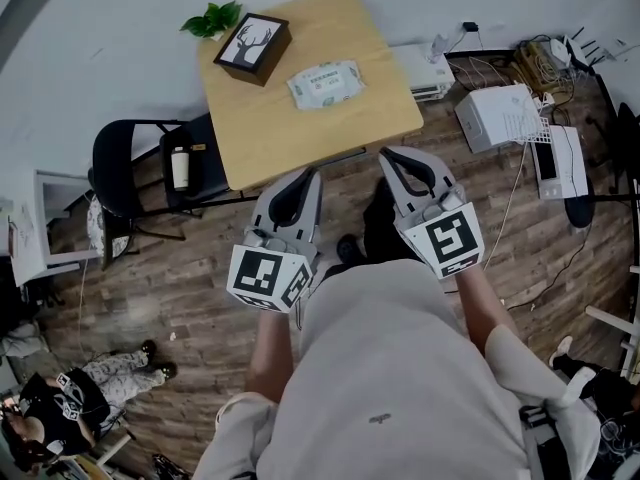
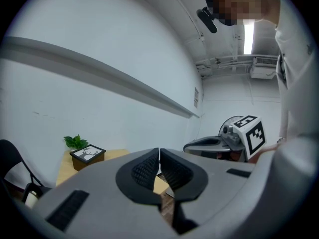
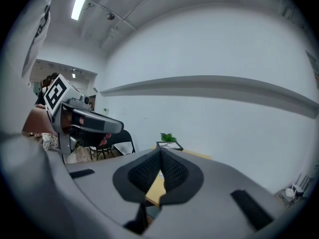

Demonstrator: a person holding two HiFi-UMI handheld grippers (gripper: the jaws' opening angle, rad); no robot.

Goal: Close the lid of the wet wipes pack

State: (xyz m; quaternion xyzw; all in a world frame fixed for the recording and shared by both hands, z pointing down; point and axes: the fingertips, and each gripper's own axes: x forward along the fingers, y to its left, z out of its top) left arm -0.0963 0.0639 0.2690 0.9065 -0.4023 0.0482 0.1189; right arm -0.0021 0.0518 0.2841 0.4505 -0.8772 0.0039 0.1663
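Note:
The wet wipes pack [image 1: 325, 84], white with green print, lies flat on the small wooden table [image 1: 270, 138], right of centre. Whether its lid stands up cannot be told from here. Both grippers hang over the floor on the near side of the table, well short of the pack. My left gripper [image 1: 312, 173] [image 2: 159, 153] is shut with nothing between its pads. My right gripper [image 1: 385, 154] [image 3: 160, 152] is also shut and empty. In both gripper views the jaws hide the pack; only table wood shows beneath them.
A dark box with a deer picture [image 1: 253, 47] and a small green plant [image 1: 212, 19] sit at the table's far left corner. A black chair [image 1: 150, 173] holding a bottle [image 1: 180, 167] stands left of the table. White devices [image 1: 497, 115] and cables lie on the floor at right.

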